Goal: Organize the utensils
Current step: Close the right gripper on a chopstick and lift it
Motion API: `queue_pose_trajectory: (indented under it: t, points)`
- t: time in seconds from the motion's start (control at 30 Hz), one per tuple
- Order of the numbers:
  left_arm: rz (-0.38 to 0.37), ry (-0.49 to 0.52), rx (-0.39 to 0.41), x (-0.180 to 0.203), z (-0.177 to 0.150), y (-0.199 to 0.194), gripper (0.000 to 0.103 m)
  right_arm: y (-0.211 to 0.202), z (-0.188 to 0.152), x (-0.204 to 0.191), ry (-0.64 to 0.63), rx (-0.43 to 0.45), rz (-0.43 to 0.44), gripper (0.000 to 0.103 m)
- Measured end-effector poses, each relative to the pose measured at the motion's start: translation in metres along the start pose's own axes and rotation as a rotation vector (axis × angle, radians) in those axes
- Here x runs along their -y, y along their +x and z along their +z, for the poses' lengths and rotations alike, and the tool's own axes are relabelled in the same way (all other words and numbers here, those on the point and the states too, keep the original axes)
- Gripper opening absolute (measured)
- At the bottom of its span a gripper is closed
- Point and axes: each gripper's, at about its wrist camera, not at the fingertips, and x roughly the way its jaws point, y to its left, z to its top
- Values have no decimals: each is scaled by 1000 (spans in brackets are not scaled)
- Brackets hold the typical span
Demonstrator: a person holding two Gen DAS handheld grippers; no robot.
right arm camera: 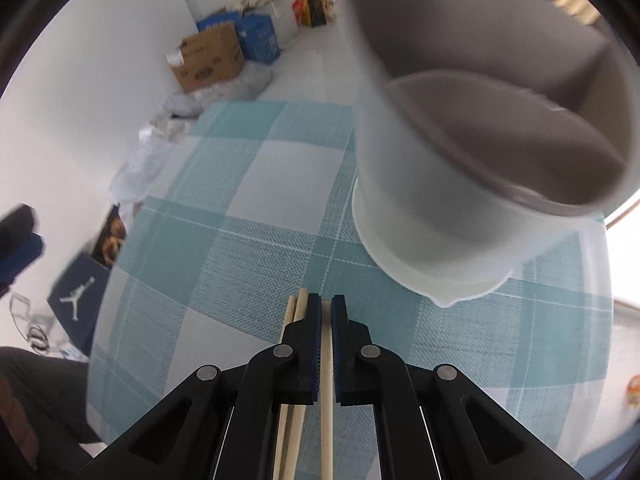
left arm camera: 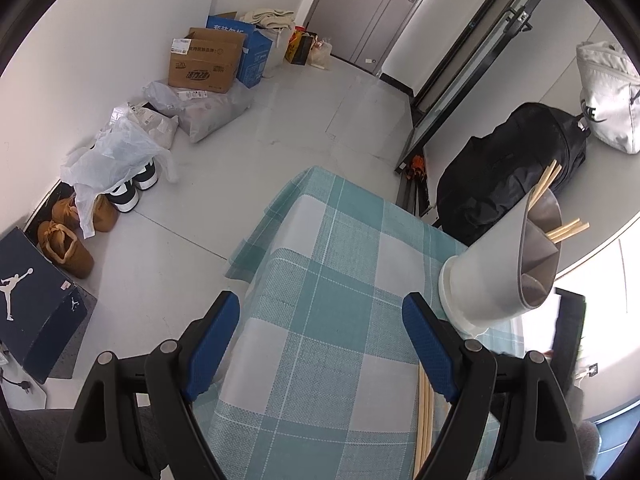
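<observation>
Right tongs (right arm camera: 326,312) clamped on one chopstick (right arm camera: 327,380) — lengthwise between pads, left tongs (left arm camera: 320,312) wide, empty

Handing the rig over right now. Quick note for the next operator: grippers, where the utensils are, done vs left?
Left gripper: open, empty, over the checked tablecloth.
Right gripper: shut on one chopstick, just in front of the utensil holder.
Two more chopsticks lie on the cloth just left of the right gripper.
Done: several chopsticks already stand in the holder's far compartments.
Left: drop the held chopstick into the holder, then pick up the other two.
</observation>
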Motion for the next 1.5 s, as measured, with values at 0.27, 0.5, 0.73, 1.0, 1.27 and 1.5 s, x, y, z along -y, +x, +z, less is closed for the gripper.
queue_pose_trajectory:
  t: [0.27,0.5,0.73,1.0,1.27,1.5]
  points:
    - [-13,127,-127,28,-18,23,80,-61,-5,24,34,192,112,4]
    - [23,270,-229,65,-47,47,80,-95,-12,52,76,298,190,3]
    - [80,322,-278,73,-59,64,80,-104,-15,66,135,358,246,3]
    - [164,348,-278,81,-63,75,80,-112,-23,75,161,377,276,0]
    - [228,370,-275,89,-62,85,81,-99,-36,93,242,311,324,3]
    - [235,371,-280,90,-54,91,77,-97,-44,100,254,290,318,3]
